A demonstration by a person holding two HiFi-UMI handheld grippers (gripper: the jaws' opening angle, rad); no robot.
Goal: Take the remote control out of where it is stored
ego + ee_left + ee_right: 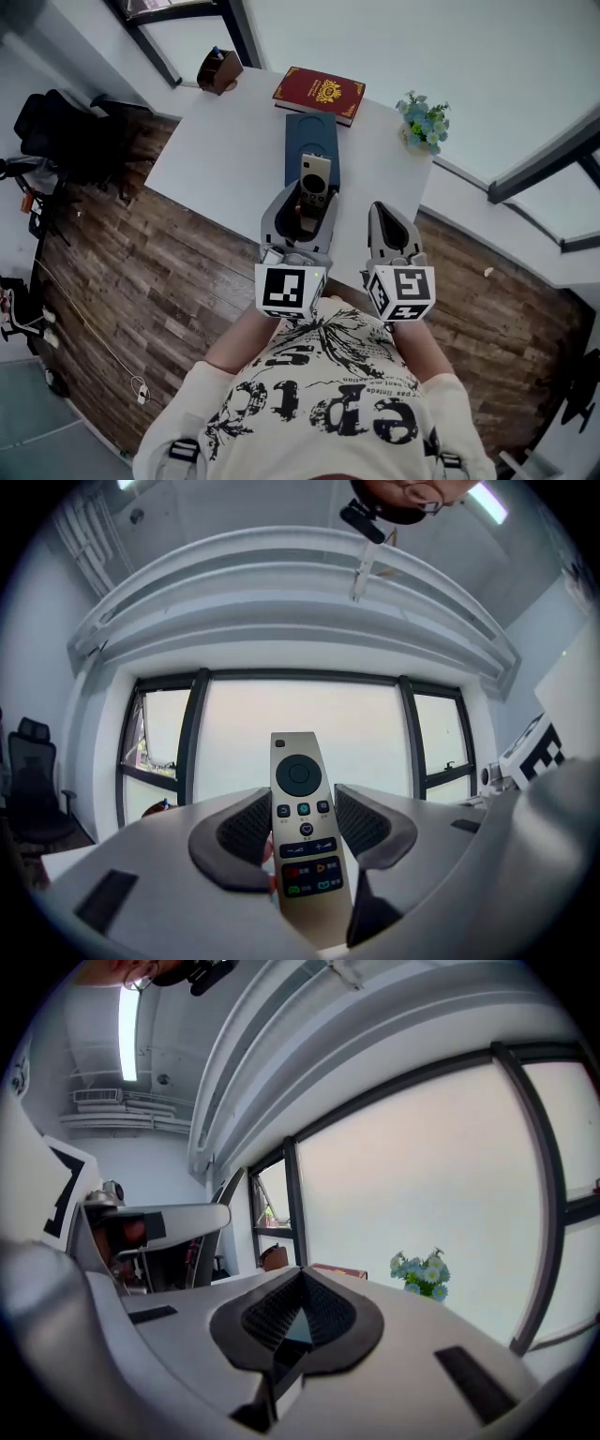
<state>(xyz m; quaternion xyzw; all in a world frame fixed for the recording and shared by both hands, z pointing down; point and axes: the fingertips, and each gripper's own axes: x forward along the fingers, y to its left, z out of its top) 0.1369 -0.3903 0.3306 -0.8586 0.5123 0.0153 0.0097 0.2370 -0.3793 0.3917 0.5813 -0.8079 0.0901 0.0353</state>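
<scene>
A slim gold remote control (314,178) with dark buttons stands up between the jaws of my left gripper (305,204), which is shut on its lower half. In the left gripper view the remote (302,808) rises past both pads, button face toward the camera, with windows behind it. It hangs above the dark blue case (311,139) lying on the white table (225,159). My right gripper (387,214) is held beside the left one, to its right, with its tips together and nothing between them; the right gripper view shows the same closed tips (302,1312).
A red book (319,94) lies at the table's far edge. A small pot of flowers (424,120) stands at its right corner and a brown pen holder (218,70) at its left corner. A black office chair (56,131) stands on the wooden floor to the left.
</scene>
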